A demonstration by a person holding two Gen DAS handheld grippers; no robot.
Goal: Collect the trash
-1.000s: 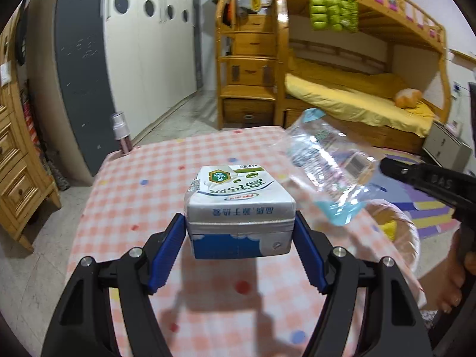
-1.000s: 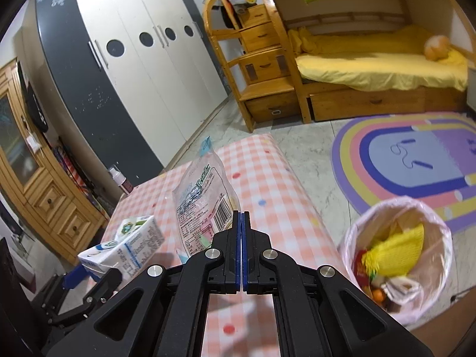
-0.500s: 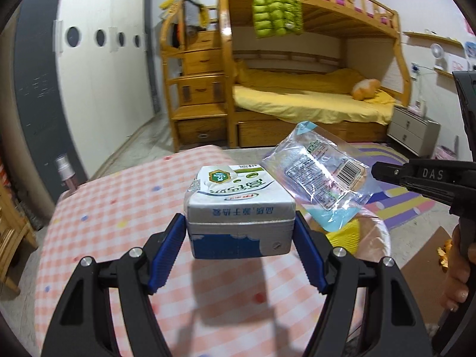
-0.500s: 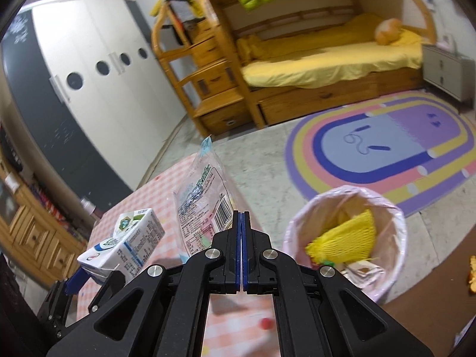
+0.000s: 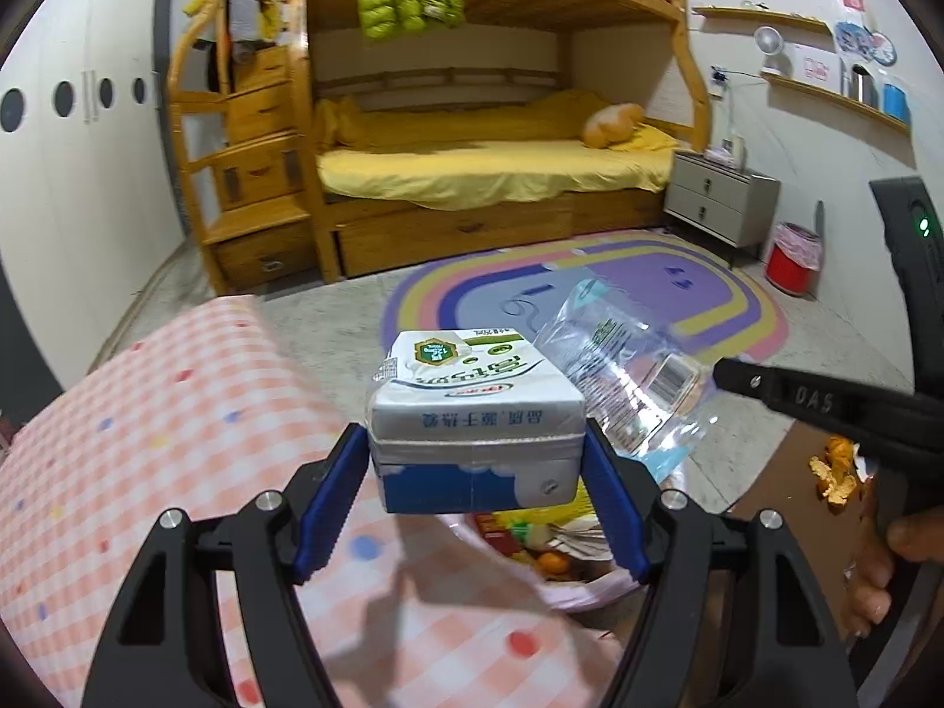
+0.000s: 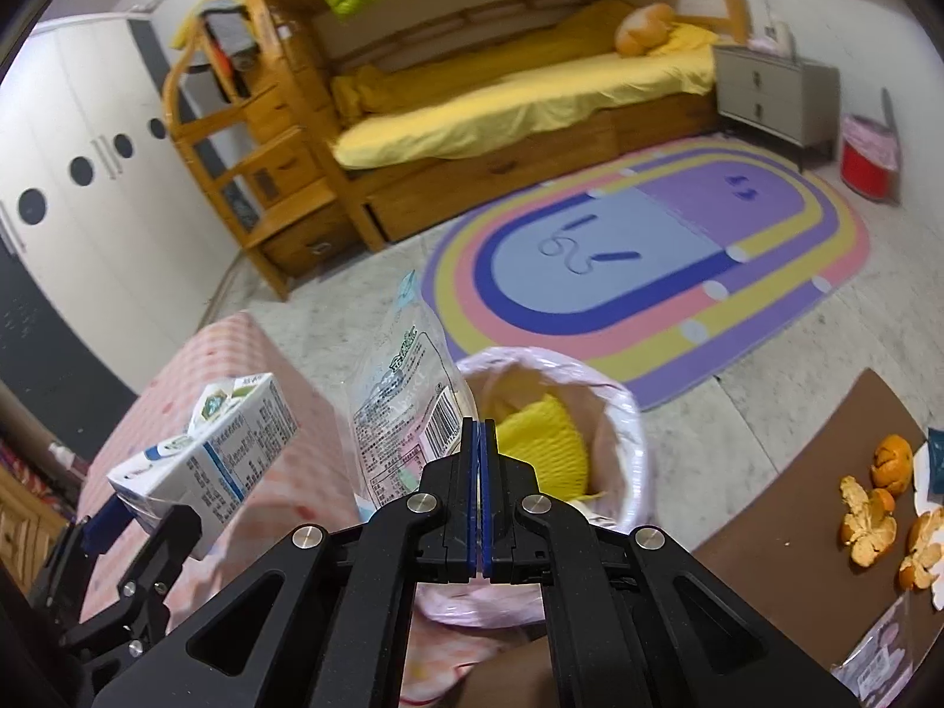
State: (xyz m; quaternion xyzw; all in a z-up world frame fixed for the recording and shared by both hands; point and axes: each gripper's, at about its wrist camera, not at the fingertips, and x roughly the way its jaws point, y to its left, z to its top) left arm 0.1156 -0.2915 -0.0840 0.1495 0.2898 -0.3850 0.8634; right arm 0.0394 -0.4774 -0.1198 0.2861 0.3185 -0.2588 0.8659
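Note:
My left gripper (image 5: 477, 454) is shut on a white and blue milk carton (image 5: 472, 413) and holds it in the air over the edge of the pink-lined trash bin (image 5: 566, 584). The carton also shows in the right wrist view (image 6: 206, 454). My right gripper (image 6: 478, 430) is shut on a clear plastic wrapper (image 6: 407, 407) with a barcode, held just left of the bin (image 6: 619, 413), which holds a yellow bag and other trash. The wrapper also shows in the left wrist view (image 5: 625, 377), to the right of the carton.
A pink checked table (image 5: 147, 442) lies to the left. A brown mat (image 6: 826, 484) with orange peels (image 6: 867, 519) is on the right. A striped oval rug (image 6: 649, 259), a bunk bed (image 5: 489, 171) and a red bin (image 5: 793, 256) stand farther off.
Both grippers have swung right, away from the table, with their loads. The carton and wrapper now hang at the trash bin instead of over the tablecloth.

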